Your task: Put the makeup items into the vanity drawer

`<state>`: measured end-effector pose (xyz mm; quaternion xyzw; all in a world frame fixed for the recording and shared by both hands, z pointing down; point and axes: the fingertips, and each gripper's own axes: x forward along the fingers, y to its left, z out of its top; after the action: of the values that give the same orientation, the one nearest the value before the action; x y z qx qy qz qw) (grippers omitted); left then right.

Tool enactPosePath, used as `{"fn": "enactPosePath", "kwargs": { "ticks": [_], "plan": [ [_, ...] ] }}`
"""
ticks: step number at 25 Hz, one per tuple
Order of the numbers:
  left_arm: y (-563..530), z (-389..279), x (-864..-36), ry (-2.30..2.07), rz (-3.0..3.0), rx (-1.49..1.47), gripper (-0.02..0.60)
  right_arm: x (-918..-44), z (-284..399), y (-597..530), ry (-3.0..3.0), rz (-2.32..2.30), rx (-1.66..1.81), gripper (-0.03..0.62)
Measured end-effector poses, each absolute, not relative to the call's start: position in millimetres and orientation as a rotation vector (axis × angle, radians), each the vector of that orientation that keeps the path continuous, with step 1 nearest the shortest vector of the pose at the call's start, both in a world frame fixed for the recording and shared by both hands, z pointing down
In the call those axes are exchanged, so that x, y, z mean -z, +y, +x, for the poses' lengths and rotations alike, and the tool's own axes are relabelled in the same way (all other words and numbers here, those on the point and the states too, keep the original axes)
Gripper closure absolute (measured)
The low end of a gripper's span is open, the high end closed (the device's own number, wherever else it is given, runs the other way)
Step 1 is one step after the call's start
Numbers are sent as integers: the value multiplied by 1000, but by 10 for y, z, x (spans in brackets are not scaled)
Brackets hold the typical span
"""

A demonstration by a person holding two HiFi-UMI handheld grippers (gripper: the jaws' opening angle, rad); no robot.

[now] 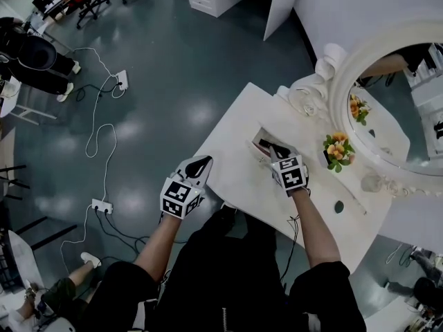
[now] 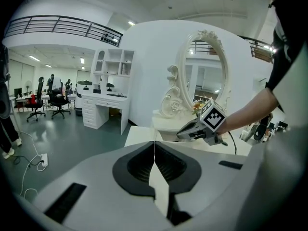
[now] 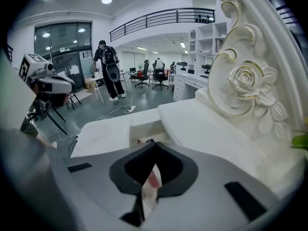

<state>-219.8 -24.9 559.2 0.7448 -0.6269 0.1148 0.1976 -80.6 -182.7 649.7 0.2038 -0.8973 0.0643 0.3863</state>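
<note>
The white vanity table [image 1: 239, 120] has an open drawer [image 1: 256, 138] sunk between its top panels. In the right gripper view the drawer [image 3: 144, 128] lies just ahead of the jaws. My right gripper [image 1: 264, 144] hovers over it, jaws shut at the tips [image 3: 153, 146]. A pink and white item [image 3: 152, 181] shows through the gap behind the tips; I cannot tell whether it is held or lies in the drawer. My left gripper [image 1: 199, 163] is shut and empty [image 2: 154, 146], off the table's left edge. A small dark item [image 1: 338, 206] rests on the tabletop to the right.
An ornate oval mirror [image 1: 394, 109] stands at the back of the table, with orange flowers [image 1: 338, 147] and glass pieces [image 1: 304, 102] before it. Cables and a power strip [image 1: 102, 206] lie on the floor to the left. A person [image 3: 109, 66] stands far off.
</note>
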Motion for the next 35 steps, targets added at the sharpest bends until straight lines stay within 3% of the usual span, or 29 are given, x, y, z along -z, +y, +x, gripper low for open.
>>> {"fn": "enactPosePath", "kwargs": {
  "ticks": [17, 35],
  "plan": [
    [-646, -1724, -5390, -1621, 2252, -335, 560, -5993, -298, -1610, -2398, 650, -273, 589],
    [-1213, -398, -5388, -1237, 2527, -394, 560, -5985, 1325, -1522, -2272, 1082, -441, 589]
  ]
}}
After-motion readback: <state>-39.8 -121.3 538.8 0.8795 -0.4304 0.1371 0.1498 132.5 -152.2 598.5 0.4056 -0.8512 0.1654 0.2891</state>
